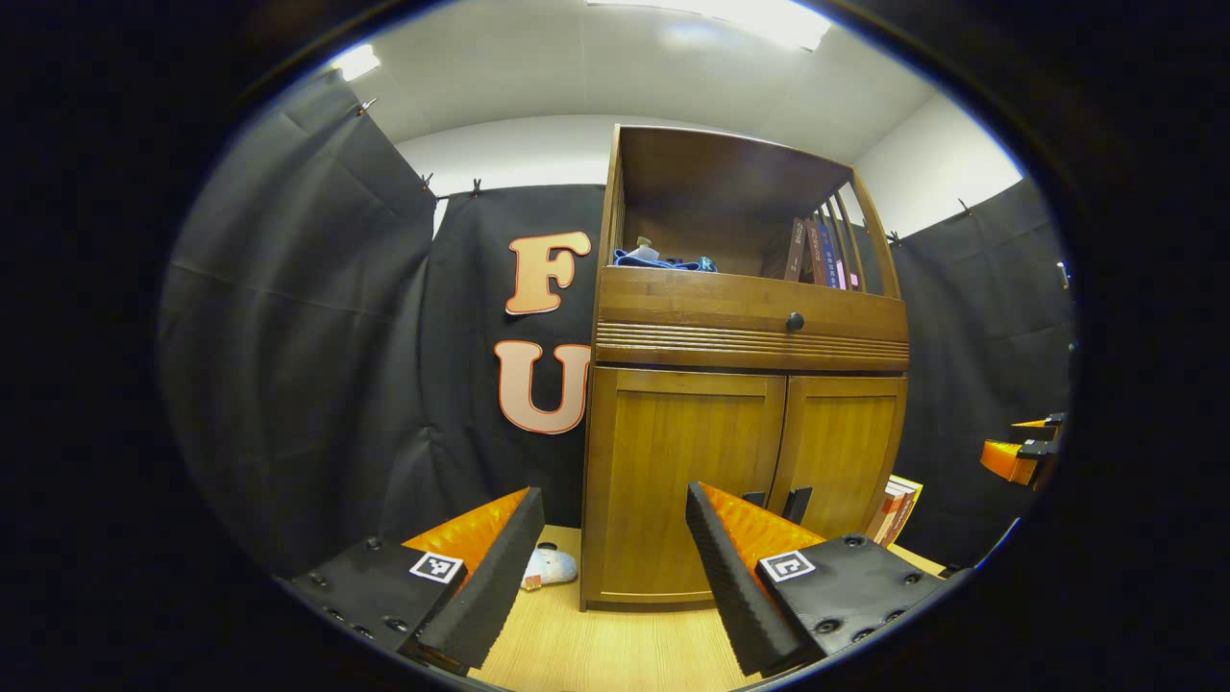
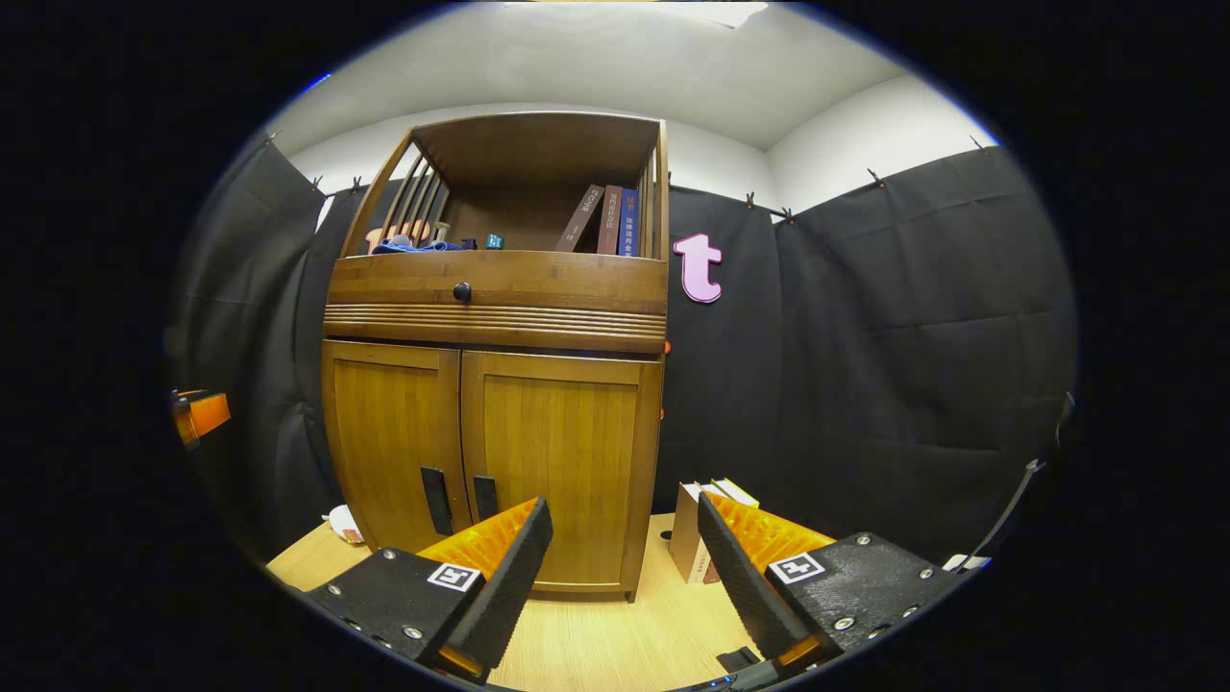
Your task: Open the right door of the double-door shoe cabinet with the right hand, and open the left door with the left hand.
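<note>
The shoe cabinet [image 2: 495, 384] stands on the wooden floor [image 2: 596, 644] against the black wall, both doors closed. I hold my right gripper [image 2: 620, 567] and my left gripper [image 1: 610, 562] spread wide and empty, well apart from it — ready for the two dark handles [image 2: 459, 500] by the middle seam, near the lower edge of the right door [image 2: 557, 461] and the left door [image 2: 394, 442].

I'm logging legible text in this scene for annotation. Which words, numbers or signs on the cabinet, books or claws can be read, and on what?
None can be read outright.
Spines of the books on the shelf: printed characters, too small and blurred to read.
Covers of the books on the floor: nothing legible.
Square markers on the right claw and left claw: black-and-white patterns, not words.
Front of the cabinet: no text.
</note>
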Available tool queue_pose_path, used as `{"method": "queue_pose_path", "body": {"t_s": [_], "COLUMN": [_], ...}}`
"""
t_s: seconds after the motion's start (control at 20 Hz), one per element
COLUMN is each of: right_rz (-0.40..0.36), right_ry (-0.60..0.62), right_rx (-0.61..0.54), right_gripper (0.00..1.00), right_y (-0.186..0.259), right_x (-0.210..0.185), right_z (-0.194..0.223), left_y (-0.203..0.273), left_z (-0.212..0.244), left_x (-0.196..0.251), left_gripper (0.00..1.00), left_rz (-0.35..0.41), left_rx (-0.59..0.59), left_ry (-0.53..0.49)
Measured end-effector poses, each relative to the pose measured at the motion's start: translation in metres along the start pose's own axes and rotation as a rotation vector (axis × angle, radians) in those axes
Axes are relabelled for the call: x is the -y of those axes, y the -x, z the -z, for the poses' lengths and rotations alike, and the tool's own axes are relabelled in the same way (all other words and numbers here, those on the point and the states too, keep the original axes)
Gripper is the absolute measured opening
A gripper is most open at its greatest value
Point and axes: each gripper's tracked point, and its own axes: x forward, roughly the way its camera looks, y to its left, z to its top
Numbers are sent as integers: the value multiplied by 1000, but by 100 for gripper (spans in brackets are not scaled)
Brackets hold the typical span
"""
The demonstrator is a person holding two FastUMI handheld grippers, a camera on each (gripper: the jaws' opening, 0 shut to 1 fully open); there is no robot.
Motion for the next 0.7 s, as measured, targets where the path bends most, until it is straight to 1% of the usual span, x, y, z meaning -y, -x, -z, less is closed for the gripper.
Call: {"method": "queue_pose_path", "body": {"t_s": [0.05,0.1,0.35,0.4,0.45,0.5,0.7], "right_rz": [1,1,-9,-14,-23,-33,-70], "right_ry": [0,-1,-8,-10,-13,-17,-42], "right_rx": [1,2,-8,-11,-12,-14,-26], "right_gripper": [93,94,94,93,93,94,94], "right_y": [0,-1,-5,-8,-11,-14,-30], "right_x": [0,0,-7,-12,-16,-22,-46], "right_z": [-1,0,8,10,11,13,27], "left_y": [0,0,3,4,5,5,8], "left_z": [1,1,4,3,4,3,5], "left_x": [0,-1,-3,-4,-5,-6,-12], "left_gripper": [96,94,94,96,96,94,94], "left_rz": [-3,-4,-8,-10,-12,-15,-30], "left_rx": [-1,-3,-11,-10,-8,-8,-11], "left_ry": [-1,-1,-6,-7,-8,-8,-12]}}
